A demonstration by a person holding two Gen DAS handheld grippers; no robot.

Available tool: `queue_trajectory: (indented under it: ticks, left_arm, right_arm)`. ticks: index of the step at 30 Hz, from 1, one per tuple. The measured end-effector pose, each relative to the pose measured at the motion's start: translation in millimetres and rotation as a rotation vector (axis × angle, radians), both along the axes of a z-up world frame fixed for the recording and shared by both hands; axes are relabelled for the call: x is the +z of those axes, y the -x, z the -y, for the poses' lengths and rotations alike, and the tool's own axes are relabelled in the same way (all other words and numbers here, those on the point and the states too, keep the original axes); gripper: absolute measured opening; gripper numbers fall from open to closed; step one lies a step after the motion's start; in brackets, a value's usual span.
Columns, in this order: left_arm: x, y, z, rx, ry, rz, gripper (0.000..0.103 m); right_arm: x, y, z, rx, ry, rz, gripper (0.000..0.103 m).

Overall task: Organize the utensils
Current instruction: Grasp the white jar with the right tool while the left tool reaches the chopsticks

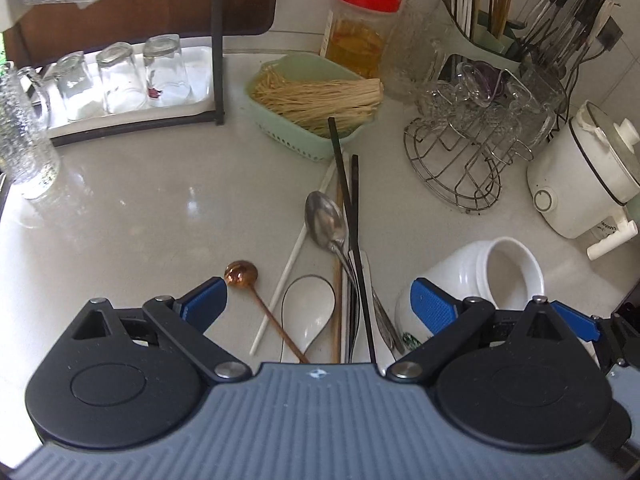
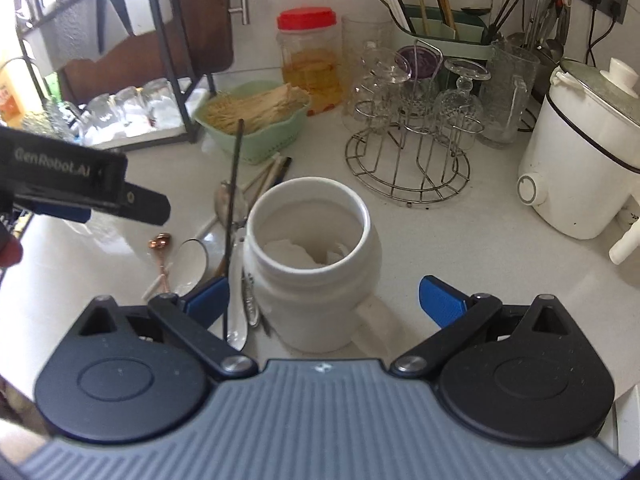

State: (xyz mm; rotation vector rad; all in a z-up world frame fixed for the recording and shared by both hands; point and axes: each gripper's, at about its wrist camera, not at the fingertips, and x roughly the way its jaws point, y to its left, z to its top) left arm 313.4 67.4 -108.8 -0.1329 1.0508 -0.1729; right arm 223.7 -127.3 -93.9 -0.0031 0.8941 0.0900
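Both grippers are spread wide, nothing held. The left gripper (image 1: 320, 304) hangs over the utensil pile (image 1: 340, 264) lying loose on the tabletop (image 1: 140, 220): spoons and chopsticks. The right gripper (image 2: 324, 300) straddles the white mug (image 2: 312, 264) without touching it, just right of the pile. Further back sits a green basket (image 1: 296, 136).

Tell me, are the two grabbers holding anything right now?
No, nothing is held. The left gripper is open above the loose utensils, and the right gripper is open around the white mug without pressing on it.
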Motion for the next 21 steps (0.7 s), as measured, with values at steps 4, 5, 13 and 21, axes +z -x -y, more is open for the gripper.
queue_trajectory:
  ticks: [4,5,13,21]
  left_arm:
    - [-3,-15,-2,-0.014,0.015,-0.013,0.100]
    - [-5,-19,-3,-0.017,0.016,-0.017,0.100]
    - [-17,-43,-5,-0.026,0.113,-0.051,0.098]
    - [-22,-68,-3,-0.014,0.202,-0.012,0.083]
  right_arm:
    - [-4,-9,-4,-0.009,0.007,-0.024,0.101]
    - [-5,-11,-6,-0.007,0.014,-0.026,0.101]
    - [-9,-23,-14,-0.007,0.053,-0.055,0.091]
    - [-9,-25,-19,-0.020,0.055,-0.060,0.089]
